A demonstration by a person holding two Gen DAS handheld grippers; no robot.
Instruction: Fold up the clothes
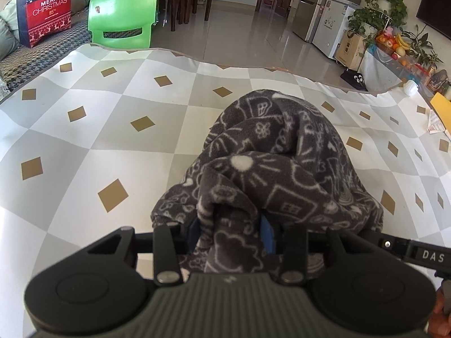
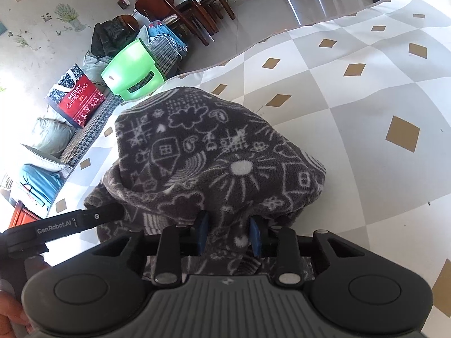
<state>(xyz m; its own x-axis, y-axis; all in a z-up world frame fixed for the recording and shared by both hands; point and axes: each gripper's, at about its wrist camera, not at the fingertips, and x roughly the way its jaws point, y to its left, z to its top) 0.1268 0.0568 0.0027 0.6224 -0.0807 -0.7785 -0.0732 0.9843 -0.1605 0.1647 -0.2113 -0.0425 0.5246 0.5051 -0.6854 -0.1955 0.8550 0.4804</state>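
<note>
A dark grey fleece garment (image 1: 282,163) with white doodle print lies bunched in a mound on the checked table cover (image 1: 112,140). Its near edge is gathered up between the blue pads of my left gripper (image 1: 231,231), which is shut on the cloth. In the right wrist view the same garment (image 2: 214,146) rises in front of my right gripper (image 2: 229,232), whose blue pads (image 2: 255,235) pinch a fold of its near hem. The two grippers hold the near edge side by side; the left gripper's black finger (image 2: 70,225) shows at the left of the right wrist view.
The table cover (image 2: 352,140) ends in a wavy far edge above a glossy tiled floor. Beyond it stand a green plastic chair (image 1: 121,19), a red Christmas bag (image 1: 45,14) on a sofa, and a fridge (image 1: 318,2). A yellow item (image 1: 439,107) lies at the table's right edge.
</note>
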